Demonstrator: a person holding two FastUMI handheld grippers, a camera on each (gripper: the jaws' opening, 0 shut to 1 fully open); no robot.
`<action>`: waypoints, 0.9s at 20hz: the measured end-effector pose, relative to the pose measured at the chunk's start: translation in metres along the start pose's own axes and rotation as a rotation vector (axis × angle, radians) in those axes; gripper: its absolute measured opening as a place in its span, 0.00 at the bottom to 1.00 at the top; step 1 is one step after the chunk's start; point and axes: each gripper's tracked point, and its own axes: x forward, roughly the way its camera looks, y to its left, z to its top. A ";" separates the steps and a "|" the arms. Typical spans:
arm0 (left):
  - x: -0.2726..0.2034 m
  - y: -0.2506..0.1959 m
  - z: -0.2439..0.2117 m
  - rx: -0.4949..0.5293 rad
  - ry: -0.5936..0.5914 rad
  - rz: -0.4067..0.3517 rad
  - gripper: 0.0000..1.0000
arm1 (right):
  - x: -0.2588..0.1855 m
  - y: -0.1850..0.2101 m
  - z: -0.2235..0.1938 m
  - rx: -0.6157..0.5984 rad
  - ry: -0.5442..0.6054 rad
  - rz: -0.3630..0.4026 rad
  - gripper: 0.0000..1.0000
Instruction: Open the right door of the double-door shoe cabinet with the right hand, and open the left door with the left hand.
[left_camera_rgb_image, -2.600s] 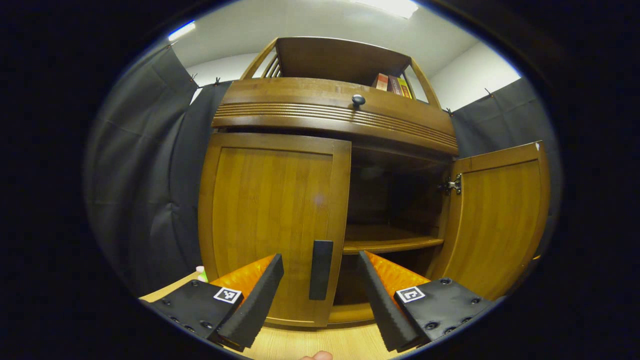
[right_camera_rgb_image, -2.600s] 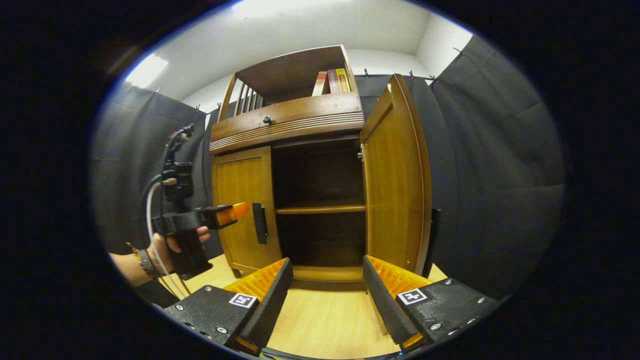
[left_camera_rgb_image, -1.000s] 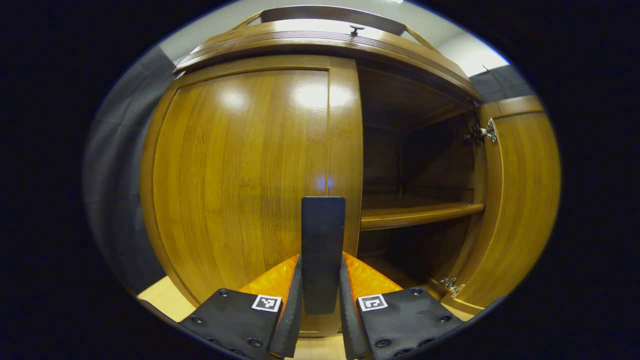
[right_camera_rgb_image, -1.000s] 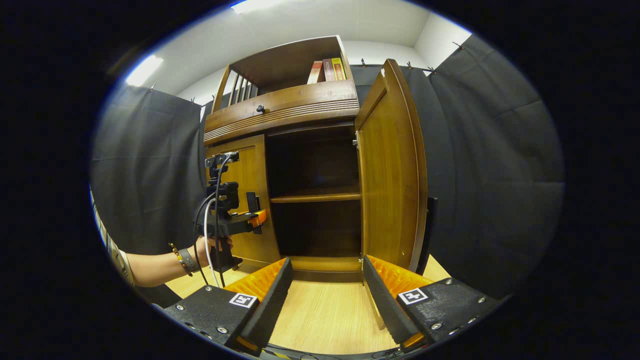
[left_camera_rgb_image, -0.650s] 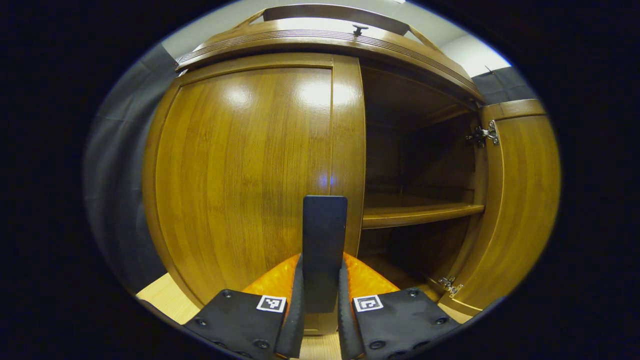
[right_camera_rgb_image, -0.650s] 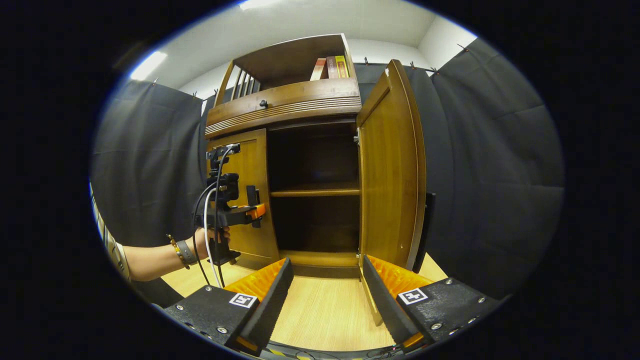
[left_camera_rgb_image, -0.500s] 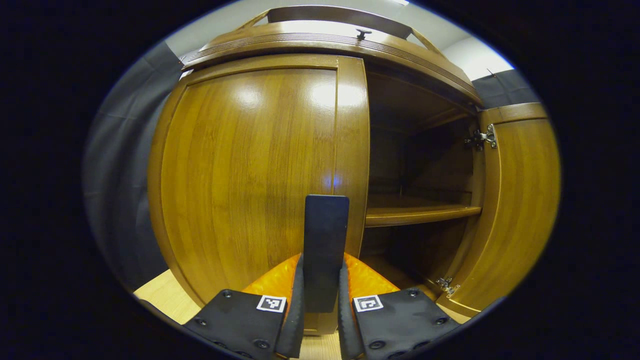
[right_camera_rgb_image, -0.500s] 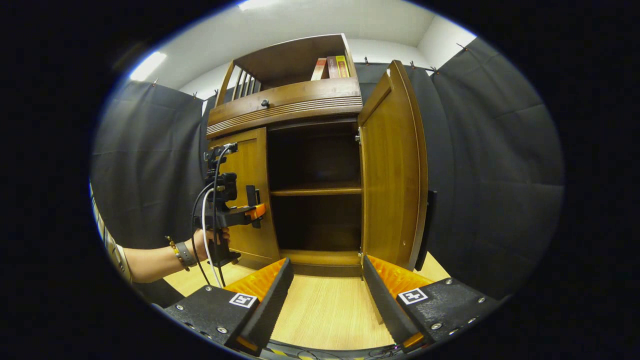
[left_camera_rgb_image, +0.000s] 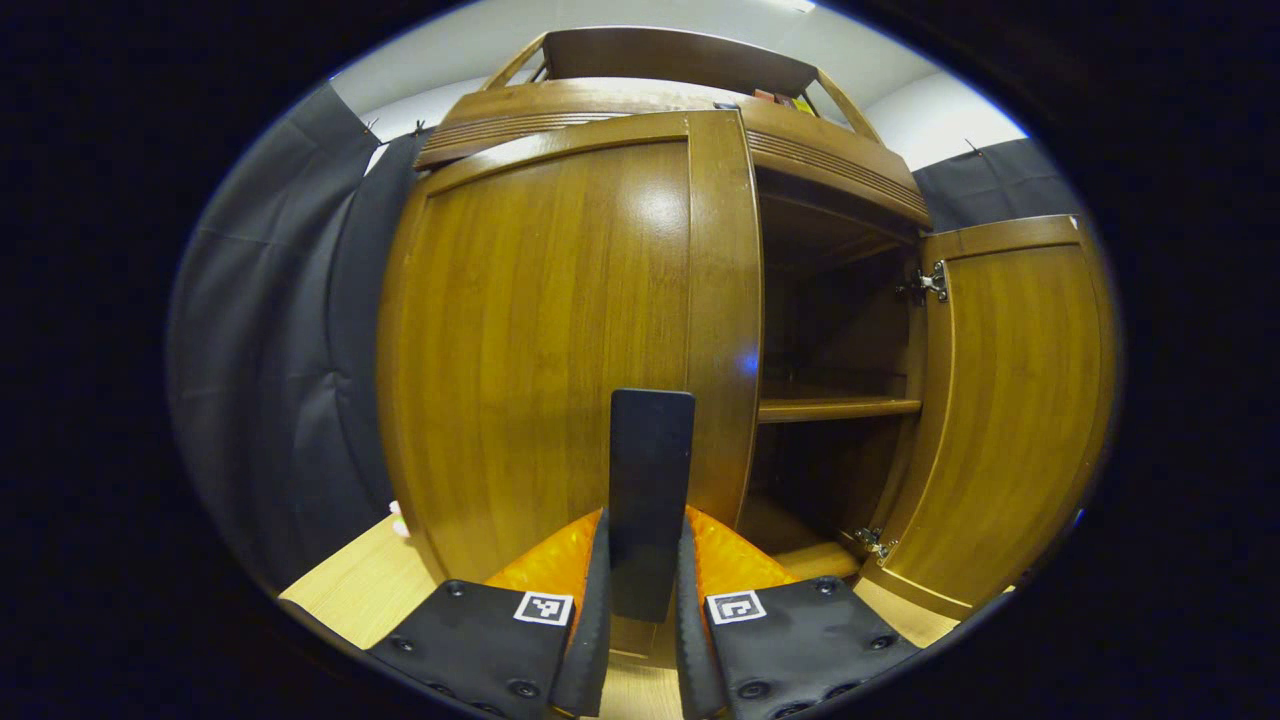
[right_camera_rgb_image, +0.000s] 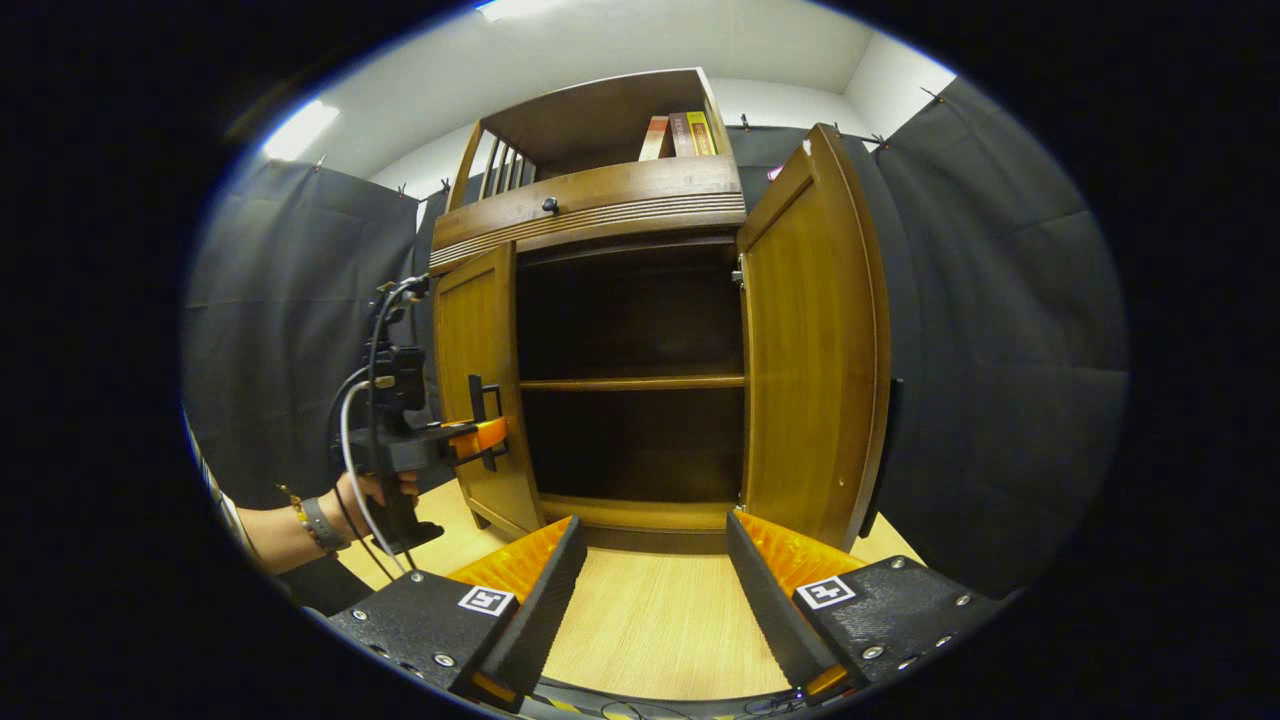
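The wooden shoe cabinet (right_camera_rgb_image: 600, 215) stands ahead with both doors swung out. In the left gripper view my left gripper (left_camera_rgb_image: 640, 560) is shut on the dark vertical handle (left_camera_rgb_image: 650, 470) of the left door (left_camera_rgb_image: 560, 330), which stands partly open. The right gripper view shows that same gripper (right_camera_rgb_image: 480, 440), held by a hand (right_camera_rgb_image: 365, 492), clamped on the handle at the left door's (right_camera_rgb_image: 480, 380) edge. The right door (right_camera_rgb_image: 815, 340) stands wide open. My right gripper (right_camera_rgb_image: 650, 560) hangs open over the floor before the cabinet, holding nothing.
Inside the cabinet a middle shelf (right_camera_rgb_image: 630, 383) and dark empty compartments show. A drawer with a round knob (right_camera_rgb_image: 549, 205) sits above the doors, with books (right_camera_rgb_image: 680, 135) on the top shelf. Light wooden floor (right_camera_rgb_image: 650, 620) lies in front; black cloth walls stand on both sides.
My left gripper closed on the left door's handle and has pulled the door outward, so its free edge now swings away from the cabinet. The right gripper stayed open, almost still.
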 end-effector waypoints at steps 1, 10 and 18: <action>-0.009 0.004 0.000 -0.003 -0.001 0.008 0.35 | 0.002 0.001 0.000 0.003 -0.002 0.002 0.87; -0.074 0.051 0.002 -0.035 0.000 0.099 0.33 | 0.018 0.020 0.002 0.023 -0.009 0.043 0.93; -0.115 0.112 0.008 -0.028 -0.014 0.171 0.24 | 0.031 0.039 -0.001 -0.013 0.007 0.065 0.98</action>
